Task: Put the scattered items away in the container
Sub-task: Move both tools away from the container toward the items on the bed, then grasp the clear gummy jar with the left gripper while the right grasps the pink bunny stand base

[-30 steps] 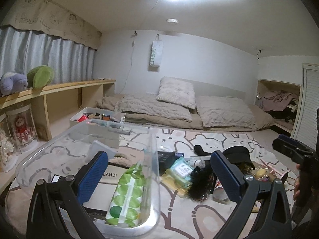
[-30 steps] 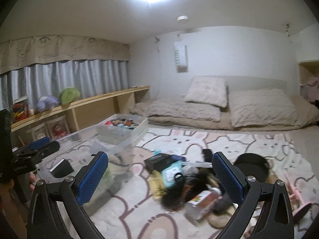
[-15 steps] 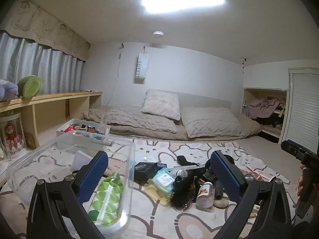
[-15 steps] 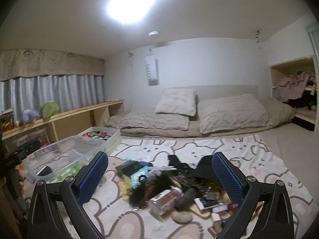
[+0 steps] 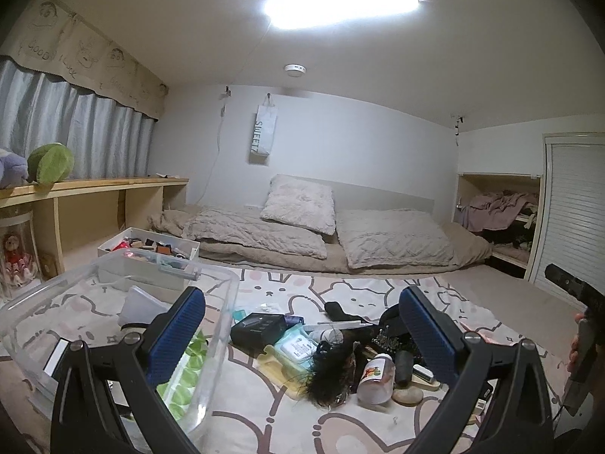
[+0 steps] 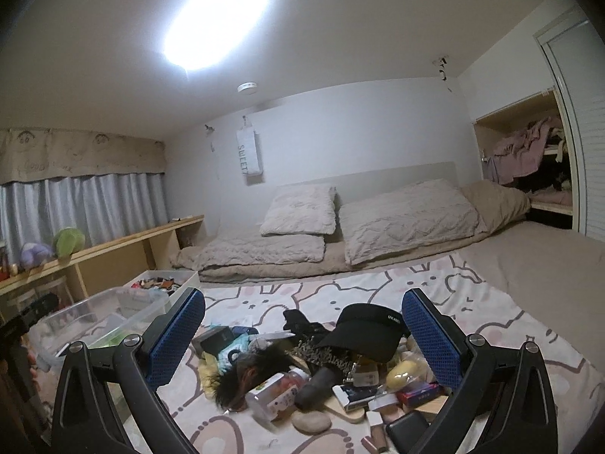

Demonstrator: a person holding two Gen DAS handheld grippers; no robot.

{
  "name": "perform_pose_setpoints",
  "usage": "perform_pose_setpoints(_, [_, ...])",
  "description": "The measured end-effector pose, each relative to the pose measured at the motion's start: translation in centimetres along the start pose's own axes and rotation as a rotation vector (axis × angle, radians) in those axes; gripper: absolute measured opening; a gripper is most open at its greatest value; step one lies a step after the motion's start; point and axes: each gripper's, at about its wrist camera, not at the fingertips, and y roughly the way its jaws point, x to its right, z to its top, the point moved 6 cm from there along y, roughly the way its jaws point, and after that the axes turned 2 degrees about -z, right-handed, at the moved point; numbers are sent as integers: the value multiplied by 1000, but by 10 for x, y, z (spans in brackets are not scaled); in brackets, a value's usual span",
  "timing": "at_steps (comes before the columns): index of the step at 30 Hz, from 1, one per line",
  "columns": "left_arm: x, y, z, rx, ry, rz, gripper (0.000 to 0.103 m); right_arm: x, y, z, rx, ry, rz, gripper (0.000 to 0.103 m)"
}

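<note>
Broadly, a low bed (image 5: 325,238) with pale quilts and a pillow runs along the far wall, and a rug (image 5: 264,416) printed with rabbits covers the floor in front of it. On the rug's left side stands a clear plastic container (image 5: 223,340), already holding a green-spotted pack (image 5: 185,378) and a few other things. Just to its right, near the rug's middle, lies the heap of scattered items (image 6: 321,359): a black cap (image 6: 370,327) on the far side, a black box (image 5: 259,327), a black feathery tuft (image 5: 332,374), a small bottle (image 5: 376,378) on its side with a colourful label, a yellow rounded thing (image 6: 402,372) and a flat pale stone (image 6: 312,422) nearest the camera. The left hand-held gripper (image 5: 302,336) hangs over the container's right wall and the heap, its blue-padded jaws spread wide with nothing between them. The right hand-held gripper (image 6: 302,336) hovers above the heap, likewise gaping and empty.
</note>
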Motion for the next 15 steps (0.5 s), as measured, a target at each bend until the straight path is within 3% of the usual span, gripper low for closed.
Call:
perform_pose_setpoints(9, [11,18,-7,17,-4,8,103,5,16,1,-15,20,12,103])
perform_pose_setpoints(15, [23,42,-27,-33,24,21,103,17,37,-23,-119,-14,-35,103])
